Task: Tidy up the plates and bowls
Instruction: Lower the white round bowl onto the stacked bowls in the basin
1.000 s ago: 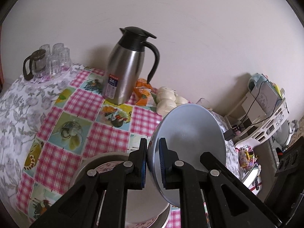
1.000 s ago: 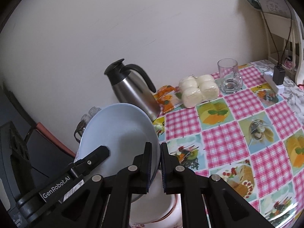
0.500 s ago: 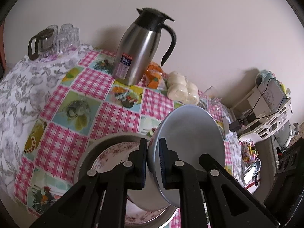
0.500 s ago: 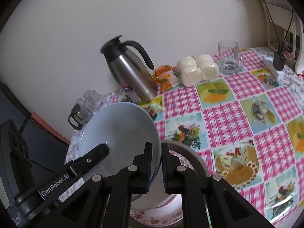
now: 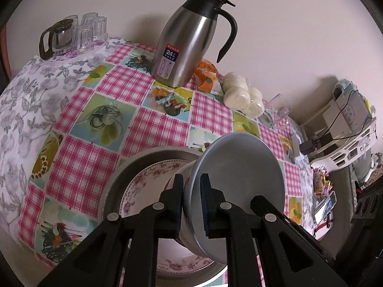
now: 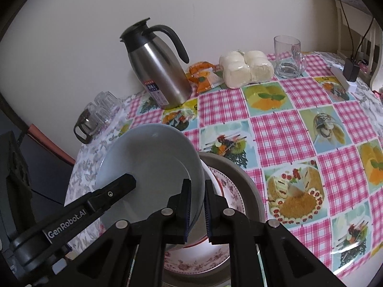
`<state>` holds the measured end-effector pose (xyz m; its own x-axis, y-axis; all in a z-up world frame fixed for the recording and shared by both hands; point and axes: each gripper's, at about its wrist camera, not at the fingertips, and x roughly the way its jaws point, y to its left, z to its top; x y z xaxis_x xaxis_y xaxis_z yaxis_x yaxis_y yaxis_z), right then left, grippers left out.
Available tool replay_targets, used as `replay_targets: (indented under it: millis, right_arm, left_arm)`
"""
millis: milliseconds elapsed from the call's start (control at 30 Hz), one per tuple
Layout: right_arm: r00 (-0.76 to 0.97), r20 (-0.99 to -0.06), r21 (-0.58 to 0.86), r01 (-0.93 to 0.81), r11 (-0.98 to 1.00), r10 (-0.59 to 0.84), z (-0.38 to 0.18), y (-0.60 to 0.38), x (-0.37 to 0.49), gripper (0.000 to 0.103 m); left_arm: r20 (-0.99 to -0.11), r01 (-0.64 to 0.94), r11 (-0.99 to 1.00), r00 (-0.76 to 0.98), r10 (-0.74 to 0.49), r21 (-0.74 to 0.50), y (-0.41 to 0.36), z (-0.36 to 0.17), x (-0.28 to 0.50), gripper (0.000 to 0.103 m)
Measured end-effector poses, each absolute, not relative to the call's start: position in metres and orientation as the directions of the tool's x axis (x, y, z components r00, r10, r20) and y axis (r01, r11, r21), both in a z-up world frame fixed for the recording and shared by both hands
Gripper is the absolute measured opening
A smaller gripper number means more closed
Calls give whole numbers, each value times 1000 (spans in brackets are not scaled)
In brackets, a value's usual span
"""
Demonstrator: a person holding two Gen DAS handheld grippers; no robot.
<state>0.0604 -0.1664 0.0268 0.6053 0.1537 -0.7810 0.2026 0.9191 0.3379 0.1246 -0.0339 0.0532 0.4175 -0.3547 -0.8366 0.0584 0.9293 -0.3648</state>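
I have the pale blue bowl (image 5: 241, 181) pinched by its rim from two sides: my left hand-held gripper (image 5: 192, 205) is clamped tight on one edge and my right hand-held gripper (image 6: 197, 211) is closed down on the opposite edge, each with one pad inside the rim and one outside. I judge two grips make sense here because the bowl is wide and smooth, and a single pinch on the rim would let it swing. It hangs just above the stack at the near edge of the table (image 6: 282, 129), where a flower-patterned plate (image 6: 191, 263) lies inside a grey metal basin (image 6: 249, 184) with a smaller white bowl (image 5: 177, 184) on it; whether the blue bowl touches that white bowl I cannot tell. The blue bowl is tilted steeply, nearly on edge, its hollow facing my left hand-held gripper's side. Being round, it has no long axis; its rim plane stands closer to upright than flat, so I reckon it needs levelling to nest.
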Motion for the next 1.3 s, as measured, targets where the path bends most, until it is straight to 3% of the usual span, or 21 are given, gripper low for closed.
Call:
replay_targets:
  millis: [667, 833, 900, 1167, 1233, 1300]
  right_arm:
    - [558, -814, 322, 204, 924, 160, 16, -166, 64, 13]
    - [560, -812, 326, 201, 924, 165, 15, -167, 65, 13]
    - [558, -813, 325, 199, 925, 166, 15, -167, 65, 16]
    - [568, -805, 337, 198, 921, 172, 18, -169, 64, 16]
    - [568, -805, 334, 197, 922, 171, 18, -169, 64, 17]
    - [571, -801, 344, 195, 919, 179, 19, -170, 63, 20]
  left_arm:
    - [-871, 75, 947, 377, -317, -312, -39, 47, 126, 17]
    - [-878, 95, 957, 381, -290, -275, -44, 50, 124, 25]
    - [-871, 102, 962, 409, -271, -252, -44, 57, 122, 39]
    - [-863, 96, 963, 429, -267, -251, -39, 62, 121, 40]
    - [-860, 85, 963, 435, -268, -257, -36, 63, 121, 46]
    - [-855, 76, 963, 446, -264, -258, -34, 65, 121, 60]
